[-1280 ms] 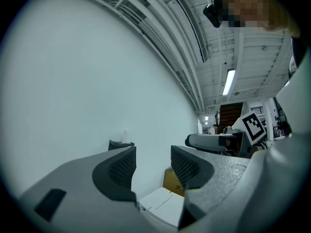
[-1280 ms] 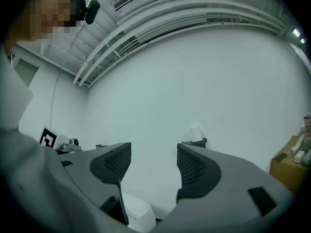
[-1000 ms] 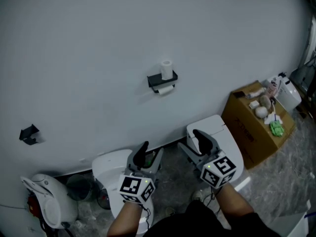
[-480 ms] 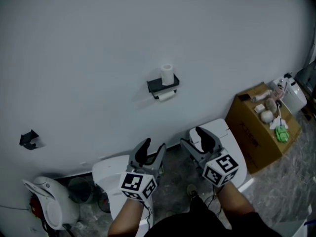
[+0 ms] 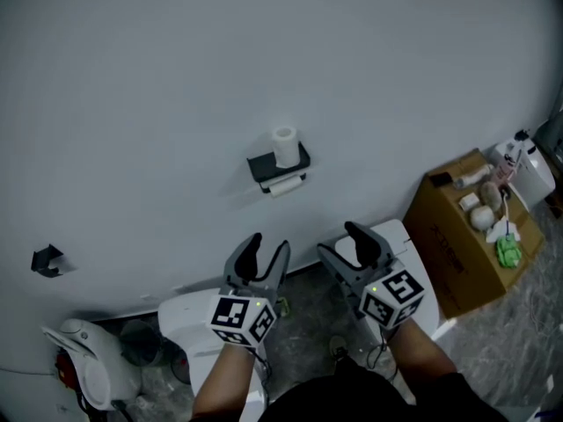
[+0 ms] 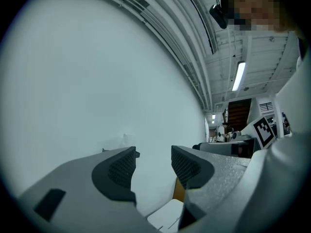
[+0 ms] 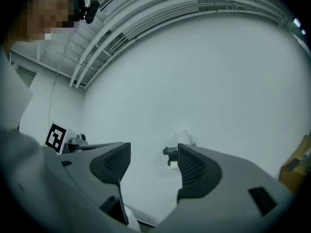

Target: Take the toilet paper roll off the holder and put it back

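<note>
Both left tongs (image 5: pixel 268 243), right tongs (image 5: pixel 337 240) open, toilet roll (image 5: pixel 284 146) atop holder (image 5: pixel 262 166)

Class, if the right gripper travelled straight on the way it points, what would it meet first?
The right gripper would probably meet the white wall, just left of the black holder carrying the toilet paper roll; depth is unclear.

No words or numbers can be read. The only marks are black-and-white square patterns on the cube (image 5: pixel 239 317) of the left gripper (image 5: pixel 267 249) and the cube (image 5: pixel 393 295) of the right gripper (image 5: pixel 341 246), both left of the cardboard box (image 5: pixel 450 246).
</note>
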Demonstrator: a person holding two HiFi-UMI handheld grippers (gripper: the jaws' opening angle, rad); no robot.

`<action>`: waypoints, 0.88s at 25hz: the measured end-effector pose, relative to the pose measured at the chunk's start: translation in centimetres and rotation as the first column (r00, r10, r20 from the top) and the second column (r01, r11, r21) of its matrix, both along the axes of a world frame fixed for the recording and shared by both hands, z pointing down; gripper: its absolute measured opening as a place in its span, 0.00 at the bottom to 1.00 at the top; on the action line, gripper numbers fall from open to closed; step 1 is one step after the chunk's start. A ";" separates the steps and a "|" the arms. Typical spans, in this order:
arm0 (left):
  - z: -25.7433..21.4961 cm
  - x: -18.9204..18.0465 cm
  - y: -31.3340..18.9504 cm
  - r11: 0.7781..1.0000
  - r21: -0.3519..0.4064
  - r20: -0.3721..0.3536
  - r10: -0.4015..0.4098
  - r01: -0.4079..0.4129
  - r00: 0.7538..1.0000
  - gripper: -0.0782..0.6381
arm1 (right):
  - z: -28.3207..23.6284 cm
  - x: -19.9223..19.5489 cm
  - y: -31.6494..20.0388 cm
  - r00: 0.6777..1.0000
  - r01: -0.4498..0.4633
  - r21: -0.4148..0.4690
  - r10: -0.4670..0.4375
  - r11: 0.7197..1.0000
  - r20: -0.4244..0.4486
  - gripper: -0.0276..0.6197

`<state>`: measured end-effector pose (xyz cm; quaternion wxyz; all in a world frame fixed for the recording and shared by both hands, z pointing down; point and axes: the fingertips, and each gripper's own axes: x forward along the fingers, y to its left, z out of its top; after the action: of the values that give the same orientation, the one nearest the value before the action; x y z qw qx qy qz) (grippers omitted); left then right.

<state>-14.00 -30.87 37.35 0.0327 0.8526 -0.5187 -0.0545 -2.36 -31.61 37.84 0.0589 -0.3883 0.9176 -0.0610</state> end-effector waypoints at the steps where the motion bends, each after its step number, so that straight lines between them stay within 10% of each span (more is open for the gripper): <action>1: -0.1 0.2 -1.0 1.000 0.001 0.000 -0.007 0.007 1.000 0.41 | 0.1 0.3 -0.8 1.000 0.006 0.003 -0.006 1.000 -0.001 0.51; 22: 1.0 3.1 -18.6 0.993 -0.011 0.060 -0.117 0.117 0.991 0.51 | 3.0 2.0 -14.1 0.993 0.121 -0.057 -0.121 0.991 0.005 0.53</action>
<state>-10.88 -49.50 38.39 0.0200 0.8217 -0.5689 -0.0273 -0.32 -45.69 40.88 0.0446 -0.3335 0.9373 -0.0909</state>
